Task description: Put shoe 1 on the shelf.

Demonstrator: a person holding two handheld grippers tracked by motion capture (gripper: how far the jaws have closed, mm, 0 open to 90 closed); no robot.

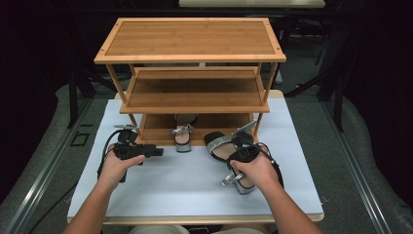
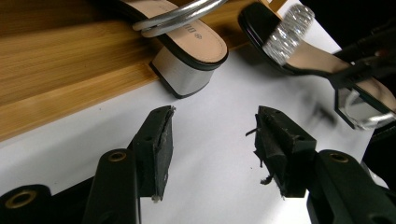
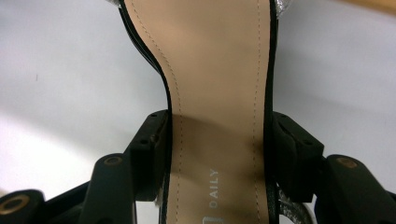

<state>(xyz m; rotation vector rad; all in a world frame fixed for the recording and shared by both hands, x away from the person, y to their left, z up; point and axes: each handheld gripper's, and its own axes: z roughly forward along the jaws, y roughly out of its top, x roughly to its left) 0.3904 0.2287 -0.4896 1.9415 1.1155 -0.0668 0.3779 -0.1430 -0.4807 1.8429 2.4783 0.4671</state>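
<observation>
We held the right gripper [image 1: 242, 154] low and right of centre in the high view, and its jaws were clamped on the two edges of the sandal [image 3: 217, 93] at the narrow waist of the sole. We think this place was chosen because the sole is slim and stiff there, so the pads could press from both sides. The sandal lay on the white table [image 1: 185, 185], its toe strap pointing to the wooden rack [image 1: 195, 92] and its heel under our hand.

The second sandal [image 1: 183, 136] stood already on the lowest shelf [image 1: 156, 127] near the middle of the frame, with its heel hanging a little over the front edge. So the held one probably belonged beside it, as a pair.

The left gripper [image 2: 212, 140] waited at the lower left of the rack with jaws apart and nothing between them, only white table below.
</observation>
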